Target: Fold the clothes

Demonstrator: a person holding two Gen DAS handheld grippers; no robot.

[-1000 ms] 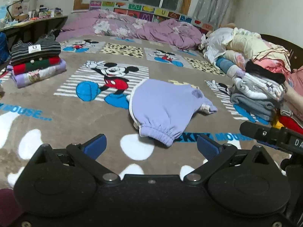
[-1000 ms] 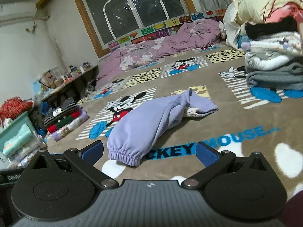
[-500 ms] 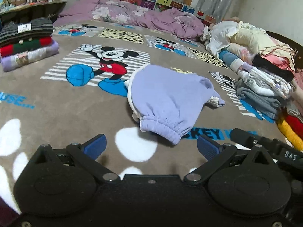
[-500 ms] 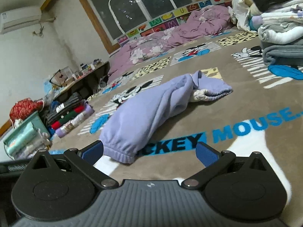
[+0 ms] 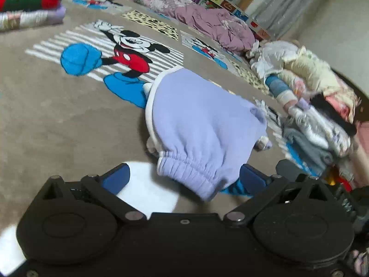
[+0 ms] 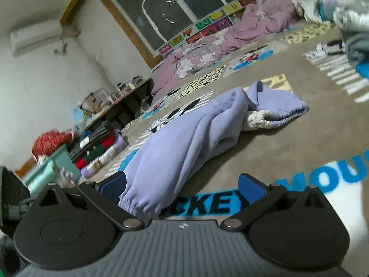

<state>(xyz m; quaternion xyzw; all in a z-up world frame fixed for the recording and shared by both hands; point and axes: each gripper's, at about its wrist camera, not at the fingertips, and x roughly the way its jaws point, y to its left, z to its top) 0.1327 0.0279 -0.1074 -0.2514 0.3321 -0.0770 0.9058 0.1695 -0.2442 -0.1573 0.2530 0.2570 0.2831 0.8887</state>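
A lavender sweatshirt (image 5: 203, 127) lies crumpled on the brown Mickey Mouse blanket (image 5: 57, 124). Its elastic hem faces me and its white lining shows at the left edge. My left gripper (image 5: 184, 179) is open, low over the blanket, with the hem lying between its blue fingertips (image 5: 118, 176). In the right wrist view the same sweatshirt (image 6: 191, 143) stretches away, a white cuff showing at its far end. My right gripper (image 6: 182, 188) is open, its left blue fingertip (image 6: 113, 184) beside the hem. Neither gripper holds cloth.
A stack of folded clothes (image 5: 27, 7) sits at the far left of the bed. A tall pile of unfolded laundry (image 5: 318, 106) lines the right side. A purple quilt (image 5: 207, 23) lies at the back. A teal bin (image 6: 50, 168) stands beside the bed.
Both grippers have moved forward and lower toward the sweatshirt's hem, which now lies between the left gripper's fingertips. Both stay open.
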